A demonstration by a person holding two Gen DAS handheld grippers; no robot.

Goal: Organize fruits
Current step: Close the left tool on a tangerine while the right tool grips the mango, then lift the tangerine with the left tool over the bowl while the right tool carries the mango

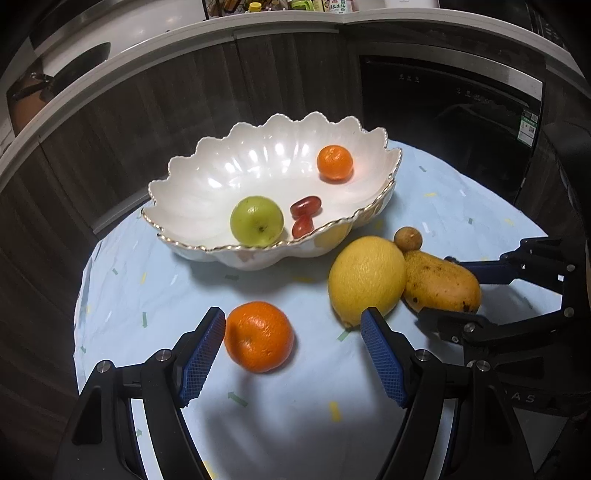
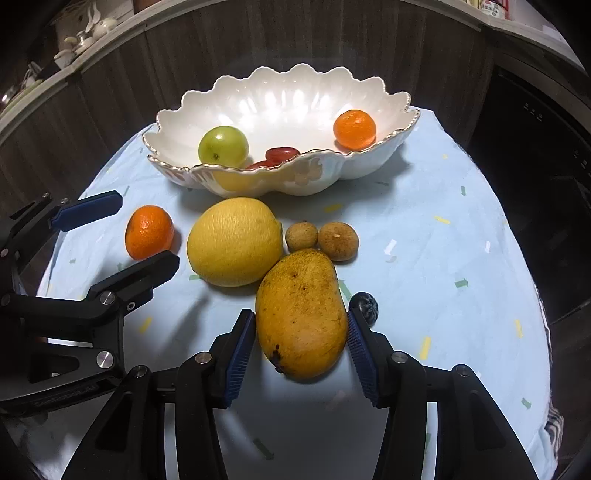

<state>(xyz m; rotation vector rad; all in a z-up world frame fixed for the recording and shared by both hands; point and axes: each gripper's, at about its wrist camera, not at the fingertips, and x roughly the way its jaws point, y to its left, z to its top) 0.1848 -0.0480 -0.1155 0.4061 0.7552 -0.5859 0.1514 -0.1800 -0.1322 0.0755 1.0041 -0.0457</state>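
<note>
A white scalloped bowl [image 1: 207,184] [image 2: 369,162] holds a green apple [image 1: 256,220] [image 2: 223,146], two red grapes [image 1: 305,206] [image 2: 281,154] and a small orange [image 1: 334,162] [image 2: 354,129]. On the cloth lie an orange [image 1: 258,336] [image 2: 149,232], a big yellow citrus [image 1: 365,280] [image 2: 234,242], a mango [image 1: 441,282] [image 2: 301,314], two brown longans [image 2: 302,236] [image 2: 338,241] and a dark small fruit [image 2: 365,306]. My left gripper [image 1: 293,354] is open around the orange, its left pad touching it. My right gripper [image 2: 301,349] straddles the mango, jaws close against its sides.
The round table has a light blue cloth [image 1: 280,406] [image 2: 443,295] with edges near on all sides. Dark cabinets and a dark appliance [image 1: 450,118] stand behind. A counter [image 1: 258,26] with bottles runs along the back.
</note>
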